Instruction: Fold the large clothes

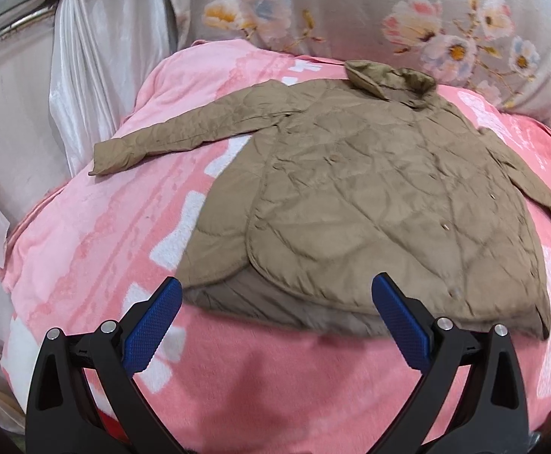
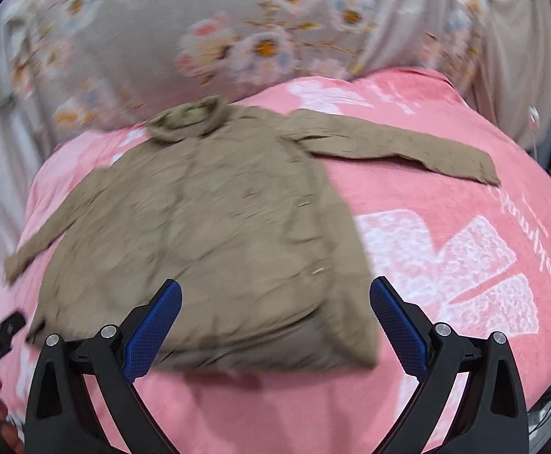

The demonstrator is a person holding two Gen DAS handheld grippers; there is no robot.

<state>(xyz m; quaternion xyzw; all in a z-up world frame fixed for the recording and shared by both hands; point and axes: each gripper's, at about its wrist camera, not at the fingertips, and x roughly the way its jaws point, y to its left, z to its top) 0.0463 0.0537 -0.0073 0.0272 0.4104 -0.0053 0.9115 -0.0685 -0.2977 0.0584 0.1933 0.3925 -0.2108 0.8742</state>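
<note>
Jacket (image 1: 370,196) hem lies just ahead of both my wide-open, empty grippers, left (image 1: 275,325) and right (image 2: 275,325), flat on the pink blanket (image 1: 97,234). Its far sleeve (image 1: 547,204) runs out of my left view; the right view is blurred.

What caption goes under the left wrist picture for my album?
Open left gripper hovers over a tan quilted jacket spread flat on a pink fleece blanket.
</note>
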